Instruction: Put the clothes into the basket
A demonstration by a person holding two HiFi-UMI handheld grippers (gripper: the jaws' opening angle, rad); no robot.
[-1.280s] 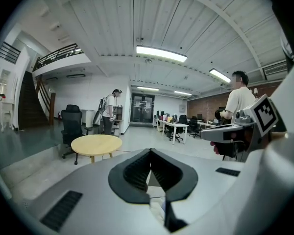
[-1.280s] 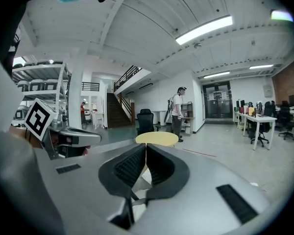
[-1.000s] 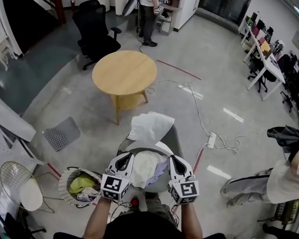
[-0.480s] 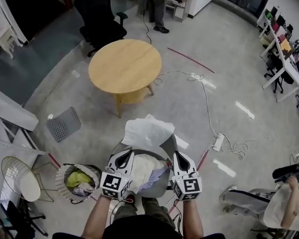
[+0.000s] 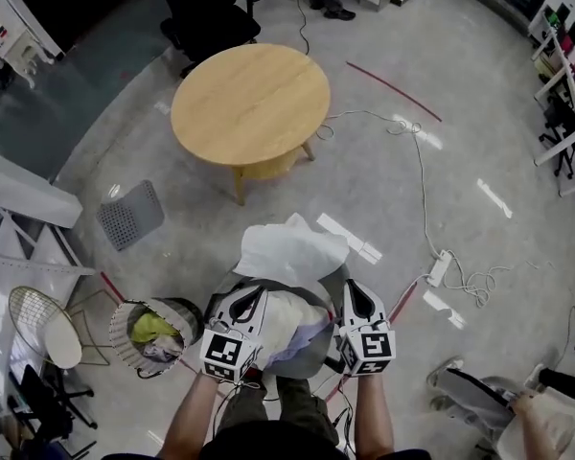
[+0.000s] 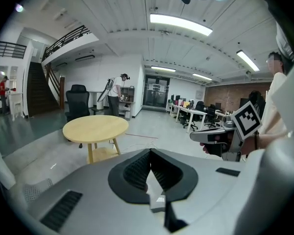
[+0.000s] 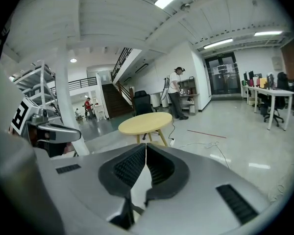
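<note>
Status: partly done. The basket (image 5: 125, 326) stands on the floor at the person's left and already holds a yellow-green garment (image 5: 155, 327) plus some paler cloth. Most items are still outside it. A pile of clothes (image 5: 286, 322), white and lilac, lies on a grey seat (image 5: 333, 274), with 1 white cloth (image 5: 289, 250) draped over the far edge. The left gripper (image 5: 243, 297) and right gripper (image 5: 356, 291) flank the pile, both with jaws pressed together and nothing between them. Contact with the pile is unclear from above. Remaining: grasp, carry to basket, release, repeat.
</note>
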